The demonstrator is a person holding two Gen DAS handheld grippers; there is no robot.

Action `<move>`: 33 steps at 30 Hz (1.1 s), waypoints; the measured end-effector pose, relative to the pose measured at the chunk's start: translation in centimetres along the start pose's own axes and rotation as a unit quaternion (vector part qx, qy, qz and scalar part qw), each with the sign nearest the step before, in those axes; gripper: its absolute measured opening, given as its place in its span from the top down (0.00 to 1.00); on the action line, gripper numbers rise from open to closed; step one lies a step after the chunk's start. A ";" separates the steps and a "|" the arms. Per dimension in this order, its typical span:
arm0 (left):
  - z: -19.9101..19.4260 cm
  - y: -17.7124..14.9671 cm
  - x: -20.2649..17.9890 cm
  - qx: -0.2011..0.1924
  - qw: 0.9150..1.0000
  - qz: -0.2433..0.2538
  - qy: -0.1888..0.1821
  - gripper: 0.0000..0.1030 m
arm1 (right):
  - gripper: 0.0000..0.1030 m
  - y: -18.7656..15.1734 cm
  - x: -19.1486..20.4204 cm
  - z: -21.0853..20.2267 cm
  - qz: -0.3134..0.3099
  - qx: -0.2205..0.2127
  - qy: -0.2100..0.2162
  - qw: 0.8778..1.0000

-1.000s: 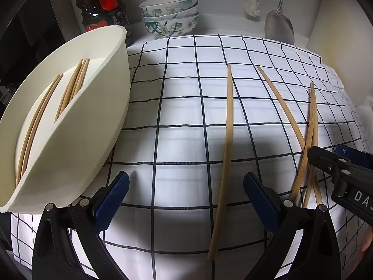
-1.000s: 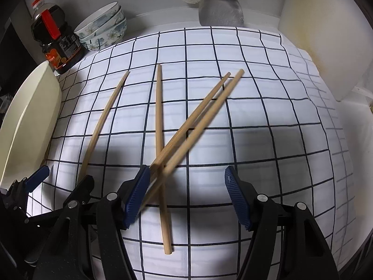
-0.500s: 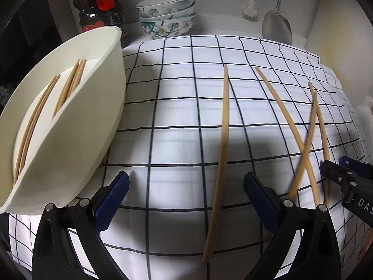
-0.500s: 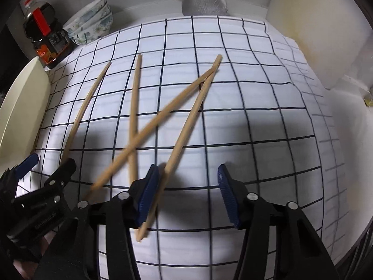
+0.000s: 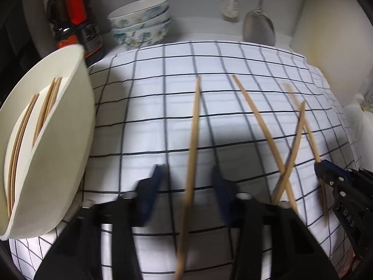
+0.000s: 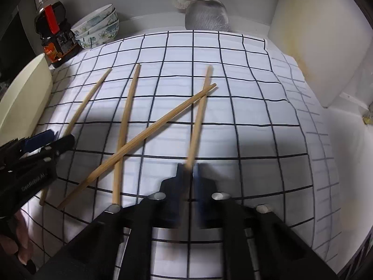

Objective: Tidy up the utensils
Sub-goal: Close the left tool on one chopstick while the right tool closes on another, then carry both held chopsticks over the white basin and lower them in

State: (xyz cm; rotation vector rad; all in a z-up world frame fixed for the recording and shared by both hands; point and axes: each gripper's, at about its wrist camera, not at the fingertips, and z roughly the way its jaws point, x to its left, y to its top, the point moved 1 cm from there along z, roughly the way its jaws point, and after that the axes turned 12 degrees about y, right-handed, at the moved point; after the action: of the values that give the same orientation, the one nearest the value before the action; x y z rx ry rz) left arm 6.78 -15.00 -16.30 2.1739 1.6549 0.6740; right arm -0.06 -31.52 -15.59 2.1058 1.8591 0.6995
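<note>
Several wooden chopsticks lie on the checked cloth (image 5: 149,107). My left gripper (image 5: 187,182) is partly closed, its jaws on either side of one chopstick (image 5: 194,126) with gaps left. My right gripper (image 6: 190,170) is shut on the near end of another chopstick (image 6: 200,112). A chopstick (image 6: 149,133) lies crossed over another one (image 6: 126,114), and a further one (image 6: 87,100) lies to their left. A cream holder (image 5: 46,144) at the left has several chopsticks (image 5: 46,107) in it.
A dark sauce bottle (image 5: 74,21) and stacked floral bowls (image 5: 139,23) stand at the back left. A metal spatula (image 5: 258,28) and a brush (image 5: 229,7) hang on the back wall. A white wall (image 6: 314,35) bounds the right side.
My left gripper's jaws have narrowed around the left chopstick. My right gripper has closed on the rightmost chopstick, which has turned more upright in view.
</note>
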 end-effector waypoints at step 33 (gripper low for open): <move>-10.5 2.3 7.9 -0.056 0.995 -0.052 -0.063 0.93 | 0.94 2.9 2.1 -13.3 0.035 -0.122 0.060 0.990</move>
State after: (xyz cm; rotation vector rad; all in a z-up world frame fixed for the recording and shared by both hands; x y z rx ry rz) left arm 4.60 -8.28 -5.00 1.9941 1.6122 0.5743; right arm -4.13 -31.64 -2.42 2.0187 1.6641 1.0361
